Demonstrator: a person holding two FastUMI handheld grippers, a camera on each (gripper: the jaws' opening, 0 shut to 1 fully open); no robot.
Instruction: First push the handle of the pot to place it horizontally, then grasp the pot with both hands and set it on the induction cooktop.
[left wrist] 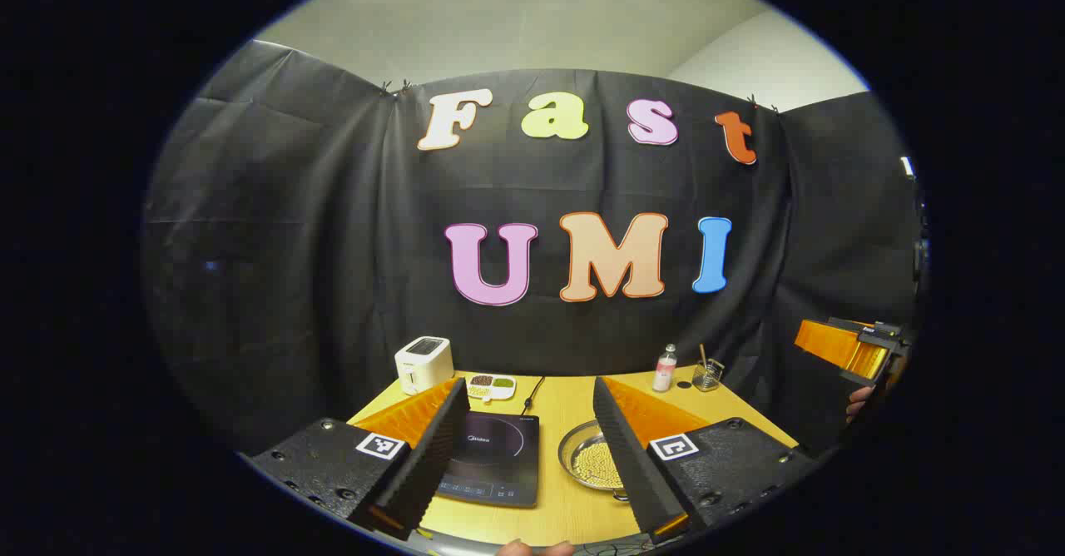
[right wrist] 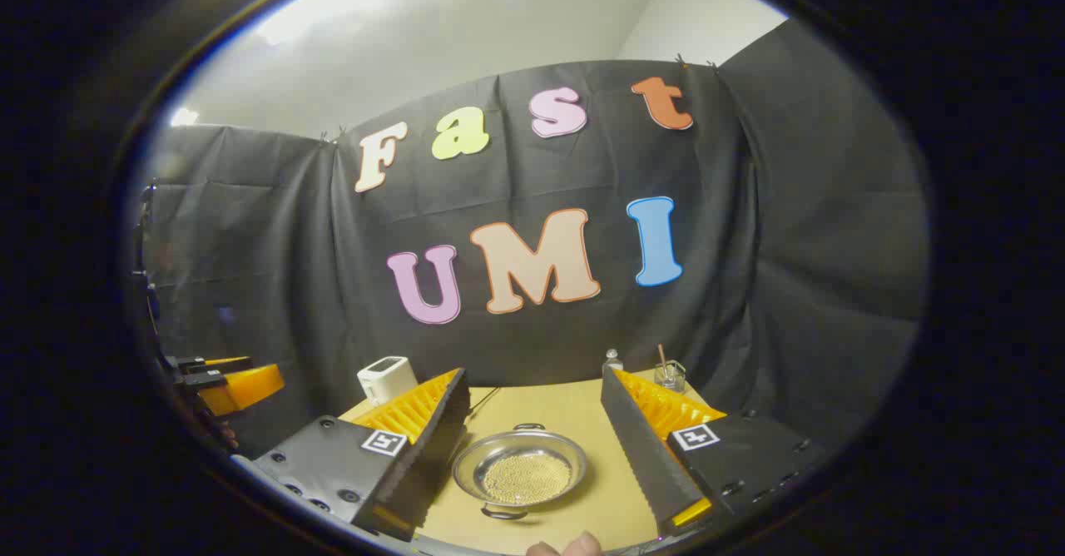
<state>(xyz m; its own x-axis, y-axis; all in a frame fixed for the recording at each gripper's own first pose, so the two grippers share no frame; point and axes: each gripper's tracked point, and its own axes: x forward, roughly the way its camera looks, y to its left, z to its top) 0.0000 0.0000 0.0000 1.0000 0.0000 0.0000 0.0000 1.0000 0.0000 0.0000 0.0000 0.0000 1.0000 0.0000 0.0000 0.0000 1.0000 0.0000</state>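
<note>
Both grippers, left and right, hover spread wide, holding nothing; I'd nudge the pot by its near handle gently so it pivots without sliding.

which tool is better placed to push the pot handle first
Right, probably. In the right gripper view the pot sits centred between the open right tool, handles exposed. The left tool frames the induction cooktop instead.
</note>
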